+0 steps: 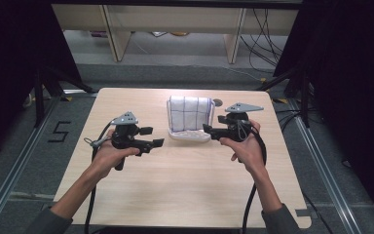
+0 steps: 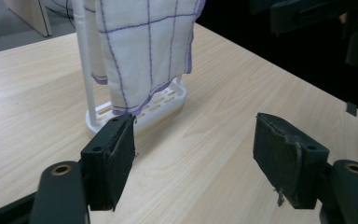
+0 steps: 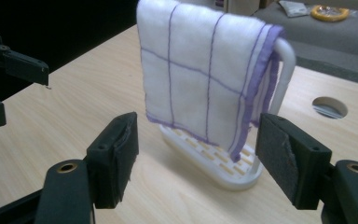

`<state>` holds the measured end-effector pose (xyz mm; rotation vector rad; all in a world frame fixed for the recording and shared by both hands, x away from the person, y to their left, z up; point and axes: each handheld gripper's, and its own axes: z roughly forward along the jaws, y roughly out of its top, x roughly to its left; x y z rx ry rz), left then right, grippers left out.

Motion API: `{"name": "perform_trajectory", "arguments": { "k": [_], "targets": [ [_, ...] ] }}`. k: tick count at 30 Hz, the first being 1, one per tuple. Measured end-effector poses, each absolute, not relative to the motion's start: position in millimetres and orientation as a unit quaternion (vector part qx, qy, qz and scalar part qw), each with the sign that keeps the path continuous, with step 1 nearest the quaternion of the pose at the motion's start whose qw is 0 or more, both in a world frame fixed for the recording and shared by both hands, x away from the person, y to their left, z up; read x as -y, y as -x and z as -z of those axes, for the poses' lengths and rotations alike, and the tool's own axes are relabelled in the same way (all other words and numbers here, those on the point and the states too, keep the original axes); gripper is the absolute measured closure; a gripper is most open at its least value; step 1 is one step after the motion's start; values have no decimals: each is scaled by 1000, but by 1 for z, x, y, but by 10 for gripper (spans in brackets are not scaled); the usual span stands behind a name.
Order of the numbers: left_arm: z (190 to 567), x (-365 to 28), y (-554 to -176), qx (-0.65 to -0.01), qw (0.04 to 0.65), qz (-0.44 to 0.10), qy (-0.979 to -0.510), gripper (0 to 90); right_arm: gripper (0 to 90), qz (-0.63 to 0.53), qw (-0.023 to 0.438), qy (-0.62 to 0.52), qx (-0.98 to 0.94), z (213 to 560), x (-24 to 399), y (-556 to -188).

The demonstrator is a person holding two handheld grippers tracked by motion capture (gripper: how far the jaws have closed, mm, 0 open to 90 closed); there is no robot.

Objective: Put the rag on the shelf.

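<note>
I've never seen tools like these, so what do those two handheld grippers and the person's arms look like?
Both the left gripper and right gripper are black, pistol-shaped, each topped by a grey three-cornered plate and trailing a black cable. Their jaws carry worn dark pads. The person wears grey sleeves.

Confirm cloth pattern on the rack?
White cloth with a thin purple grid and purple edging; clearest in the right gripper view.

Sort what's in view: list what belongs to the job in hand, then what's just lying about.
Job in hand:
- checked cloth draped over the rack
- white rack on the table
- left tool, jaws open, nothing between them
- right tool, jaws open, close beside the rack

Lying about:
- round hole in the tabletop
- yellow item on the floor beyond
- cables on the floor
</note>
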<state>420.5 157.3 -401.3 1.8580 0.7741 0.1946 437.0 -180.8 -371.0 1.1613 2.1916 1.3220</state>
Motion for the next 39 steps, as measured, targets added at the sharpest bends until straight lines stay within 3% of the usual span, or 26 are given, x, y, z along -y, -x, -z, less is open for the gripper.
{"name": "perform_trajectory", "arguments": {
  "k": [26, 39],
  "targets": [
    [435, -154, -383, -298, 503, -94, -806, 272, 291, -455, 128, -394, -788, 411, 171, -414],
    [465, -166, -364, -324, 501, -76, -799, 259, 285, -448, 120, -399, -790, 426, 167, -396]
  ]
}}
